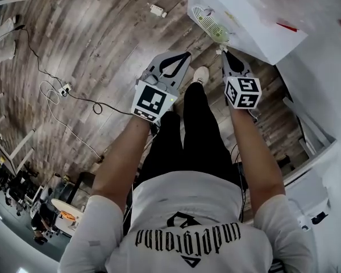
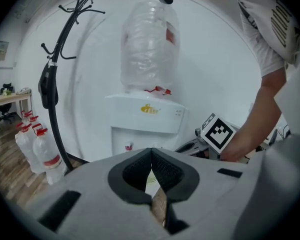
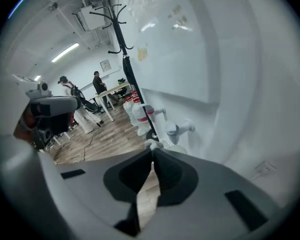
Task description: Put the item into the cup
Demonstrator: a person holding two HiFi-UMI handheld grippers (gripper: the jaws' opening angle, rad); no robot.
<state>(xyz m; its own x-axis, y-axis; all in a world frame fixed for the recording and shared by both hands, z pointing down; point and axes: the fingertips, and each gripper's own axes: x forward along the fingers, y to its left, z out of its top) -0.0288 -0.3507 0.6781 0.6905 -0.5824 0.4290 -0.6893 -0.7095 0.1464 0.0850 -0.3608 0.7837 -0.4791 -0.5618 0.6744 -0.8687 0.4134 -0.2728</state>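
Observation:
No cup and no item to put in it shows in any view. In the head view I hold both grippers out over the wooden floor, in front of my legs. My left gripper [image 1: 184,56] is shut, its tips meeting with nothing between them [image 2: 151,151]. My right gripper [image 1: 225,53] points toward the white water dispenser [image 1: 244,21]; its tips also meet on nothing [image 3: 152,154]. The right gripper's marker cube [image 2: 219,132] shows in the left gripper view beside my forearm.
The dispenser carries a large clear bottle [image 2: 150,49]. A small white fan [image 1: 210,27] stands at its foot. A black coat rack [image 2: 55,84] and several spare water bottles [image 2: 37,144] stand to the left. Cables and a power strip [image 1: 62,89] lie on the floor. People stand by a far table [image 3: 97,86].

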